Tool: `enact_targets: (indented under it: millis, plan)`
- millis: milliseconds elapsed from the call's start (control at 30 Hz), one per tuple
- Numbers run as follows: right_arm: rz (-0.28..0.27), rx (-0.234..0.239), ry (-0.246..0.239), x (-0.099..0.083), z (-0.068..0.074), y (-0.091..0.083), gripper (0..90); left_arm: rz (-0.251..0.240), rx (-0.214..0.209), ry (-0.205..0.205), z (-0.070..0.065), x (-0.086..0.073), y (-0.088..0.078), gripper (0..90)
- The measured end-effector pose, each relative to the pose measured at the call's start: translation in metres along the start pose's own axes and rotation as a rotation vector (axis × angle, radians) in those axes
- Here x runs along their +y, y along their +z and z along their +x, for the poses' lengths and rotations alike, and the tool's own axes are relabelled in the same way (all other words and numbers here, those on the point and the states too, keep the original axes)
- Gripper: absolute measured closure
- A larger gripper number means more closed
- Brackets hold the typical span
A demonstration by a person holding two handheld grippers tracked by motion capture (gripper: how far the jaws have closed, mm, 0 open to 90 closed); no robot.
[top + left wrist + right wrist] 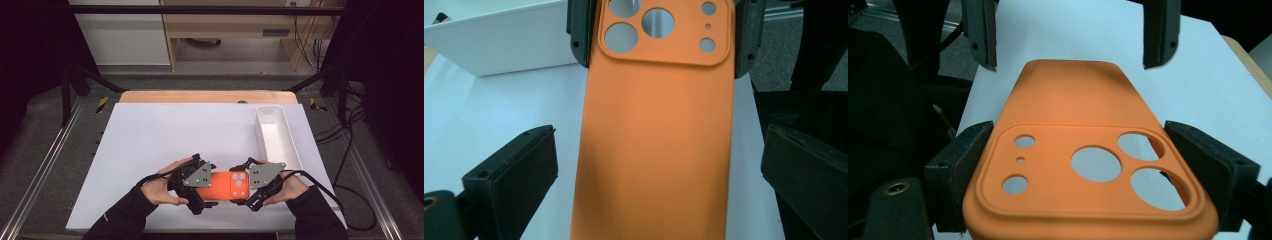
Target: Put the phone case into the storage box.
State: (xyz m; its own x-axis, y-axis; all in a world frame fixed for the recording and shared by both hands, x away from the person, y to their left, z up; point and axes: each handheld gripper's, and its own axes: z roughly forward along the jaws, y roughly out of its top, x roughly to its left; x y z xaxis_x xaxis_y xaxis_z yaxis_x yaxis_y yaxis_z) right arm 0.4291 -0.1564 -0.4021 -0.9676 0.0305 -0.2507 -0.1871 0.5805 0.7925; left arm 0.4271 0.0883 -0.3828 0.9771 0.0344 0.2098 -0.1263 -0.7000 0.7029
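Note:
An orange phone case (226, 186) with round camera cut-outs hangs flat just above the white sheet, between the two grippers. My right gripper (248, 189) is shut on the camera end of the case (1078, 115), its pads (967, 150) pressing both long edges. My left gripper (202, 192) stands open around the plain end. In the left gripper view a strip of white sheet shows between each pad (524, 175) and the case (656, 130), so neither touches it. Both hands are near the table's front edge.
A long white bin (277, 132) stands along the right side of the white sheet (165, 135); it also sits behind the case as the white bin (499, 40). A wooden table edge (207, 96) runs along the back. Black frame posts flank the table.

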Motion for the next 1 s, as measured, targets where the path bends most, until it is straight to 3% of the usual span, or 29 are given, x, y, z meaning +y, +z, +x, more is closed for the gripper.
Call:
enact_targets:
  millis: [133, 467, 1000]
  plan:
    - [0.027, 0.01, 0.017, 0.001, -0.001, -0.004, 16.1, 0.025, 0.002, -0.023, 0.0, -0.005, -0.001, 0.1]
    - [0.097, 0.029, 0.055, 0.001, -0.005, -0.012, 16.1, 0.05, 0.006, -0.153, 0.006, -0.014, 0.004, 0.0]
    - [0.179, 0.061, 0.077, 0.014, -0.012, -0.013, 16.1, 0.105, -0.045, -0.18, 0.007, -0.02, 0.015, 0.0]
